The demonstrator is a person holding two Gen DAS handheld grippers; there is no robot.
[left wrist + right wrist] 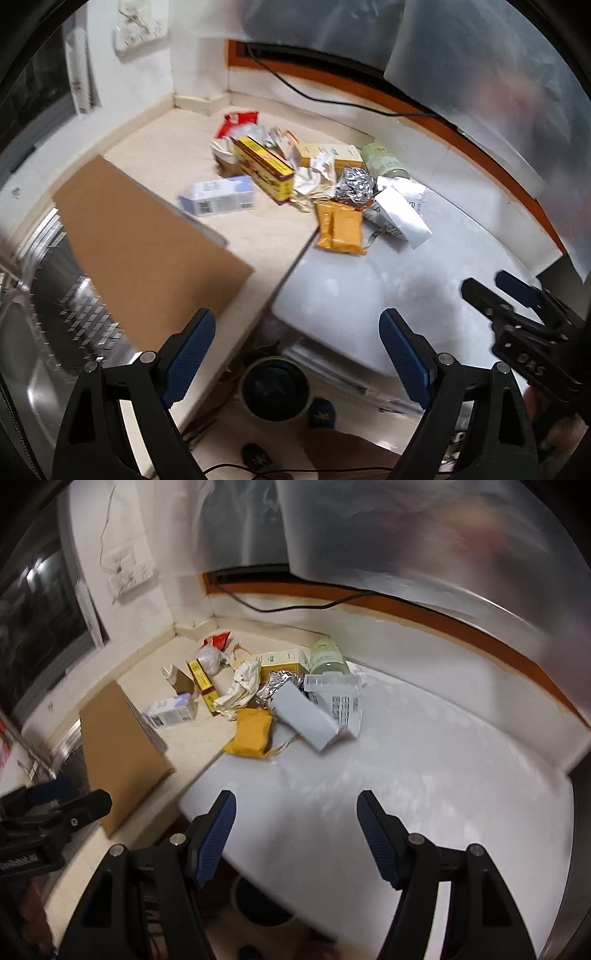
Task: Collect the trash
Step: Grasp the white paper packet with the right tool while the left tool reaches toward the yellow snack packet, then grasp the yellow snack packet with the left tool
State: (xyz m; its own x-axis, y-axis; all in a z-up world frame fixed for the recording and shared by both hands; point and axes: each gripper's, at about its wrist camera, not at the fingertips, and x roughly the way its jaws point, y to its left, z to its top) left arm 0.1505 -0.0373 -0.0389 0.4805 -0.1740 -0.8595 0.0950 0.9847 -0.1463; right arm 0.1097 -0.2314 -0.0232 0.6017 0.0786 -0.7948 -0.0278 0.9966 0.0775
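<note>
A pile of trash lies at the back of the counter: an orange-yellow snack packet (340,230) (252,735), a crumpled foil ball (356,184) (275,686), a yellow and red box (267,168) (203,686), a small white and blue carton (219,195) (171,710), a white pouch (400,214) (308,720) and a green jar (384,160) (327,657). My left gripper (297,325) is open and empty, well short of the pile. My right gripper (295,806) is open and empty above the white surface; it also shows in the left wrist view (491,291).
A brown cardboard sheet (144,251) (122,753) leans over the steel sink (44,332) at the left. A dark bin (275,387) (258,897) stands on the floor below the counter gap. A black cable (332,99) runs along the back wall.
</note>
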